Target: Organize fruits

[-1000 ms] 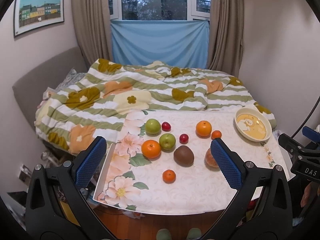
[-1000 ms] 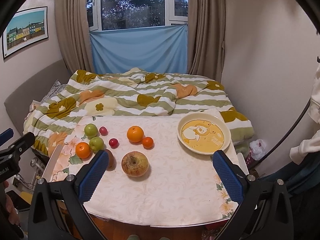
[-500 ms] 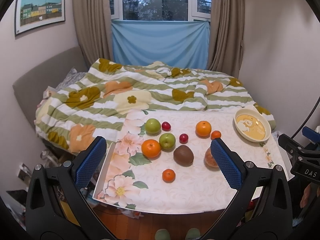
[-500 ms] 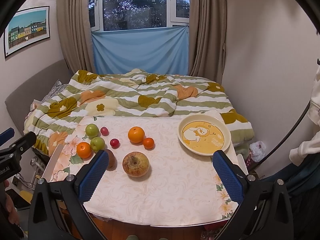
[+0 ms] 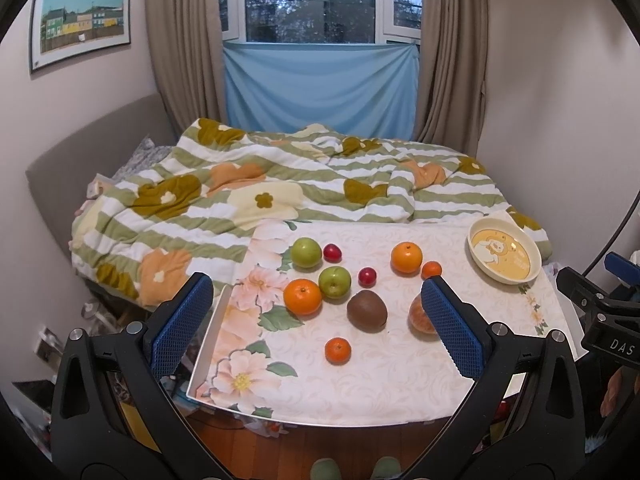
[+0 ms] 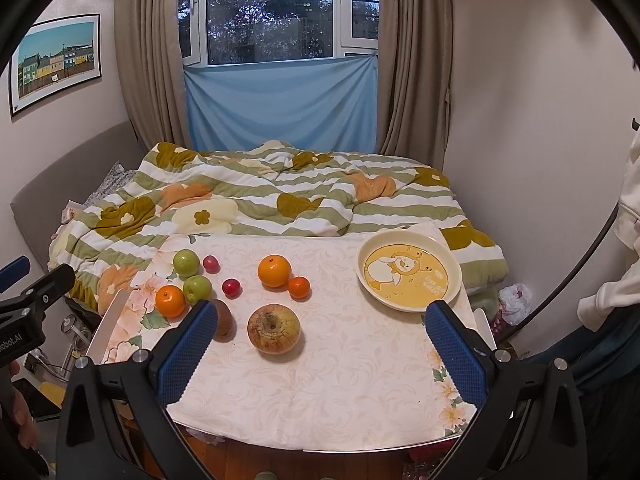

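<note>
Two green apples (image 5: pixel 306 253), four oranges (image 5: pixel 302 297), one plate (image 6: pixel 409 273).

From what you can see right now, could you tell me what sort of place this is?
Most likely a bedroom: a bed with a green-striped floral quilt, a curtained window, and a small cloth-covered table of fruit at its foot.

I see the fruits loose on the floral table (image 6: pixel 320 392) — two green apples (image 5: pixel 306 252), three oranges (image 5: pixel 302 297) and two red plums (image 5: pixel 332 252) clustered left, a brown kiwi (image 5: pixel 367 311) near them, a big blotchy apple (image 6: pixel 273 329) nearer centre. The yellow plate (image 6: pixel 409 274) sits empty, far right.
</note>
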`<state>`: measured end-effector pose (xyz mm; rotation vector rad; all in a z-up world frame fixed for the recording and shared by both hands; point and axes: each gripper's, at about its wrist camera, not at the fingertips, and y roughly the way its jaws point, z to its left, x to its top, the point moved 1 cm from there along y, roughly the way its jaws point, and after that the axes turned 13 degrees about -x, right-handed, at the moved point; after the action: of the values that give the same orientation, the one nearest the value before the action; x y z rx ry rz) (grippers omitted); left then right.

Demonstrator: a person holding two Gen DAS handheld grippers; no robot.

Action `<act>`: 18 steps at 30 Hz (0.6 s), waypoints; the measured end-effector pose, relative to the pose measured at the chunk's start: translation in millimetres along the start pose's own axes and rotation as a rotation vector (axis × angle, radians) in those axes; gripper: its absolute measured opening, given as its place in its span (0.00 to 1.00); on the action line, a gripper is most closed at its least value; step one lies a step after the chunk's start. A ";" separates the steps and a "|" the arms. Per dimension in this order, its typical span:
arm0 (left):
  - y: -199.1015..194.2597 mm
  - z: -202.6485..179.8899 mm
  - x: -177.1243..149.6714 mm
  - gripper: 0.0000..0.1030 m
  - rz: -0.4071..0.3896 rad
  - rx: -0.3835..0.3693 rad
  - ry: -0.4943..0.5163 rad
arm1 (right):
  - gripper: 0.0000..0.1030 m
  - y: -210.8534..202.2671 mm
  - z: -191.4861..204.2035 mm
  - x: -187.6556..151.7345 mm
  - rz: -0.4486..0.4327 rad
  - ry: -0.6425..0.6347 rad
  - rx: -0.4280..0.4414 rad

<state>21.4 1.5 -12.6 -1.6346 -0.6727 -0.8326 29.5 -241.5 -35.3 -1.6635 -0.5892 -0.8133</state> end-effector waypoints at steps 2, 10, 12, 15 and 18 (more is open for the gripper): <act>-0.4 0.3 -0.1 1.00 -0.001 -0.001 0.000 | 1.00 -0.9 0.3 0.7 -0.002 0.000 0.001; -0.2 0.2 -0.6 1.00 -0.001 0.000 0.001 | 1.00 -2.0 1.2 0.5 -0.004 0.000 0.000; -0.5 0.5 -0.6 1.00 -0.001 0.000 0.000 | 1.00 -1.5 1.3 1.6 -0.005 -0.001 0.000; -0.5 0.6 -0.8 1.00 -0.001 -0.001 -0.002 | 1.00 -1.5 1.7 2.8 -0.005 -0.003 0.001; -3.1 1.9 -1.1 1.00 -0.004 -0.009 -0.008 | 1.00 -3.1 2.3 2.8 -0.004 -0.007 0.006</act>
<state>18.7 4.0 -12.0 -1.6458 -0.6790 -0.8332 29.4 -238.7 -31.5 -1.6607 -0.5989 -0.8082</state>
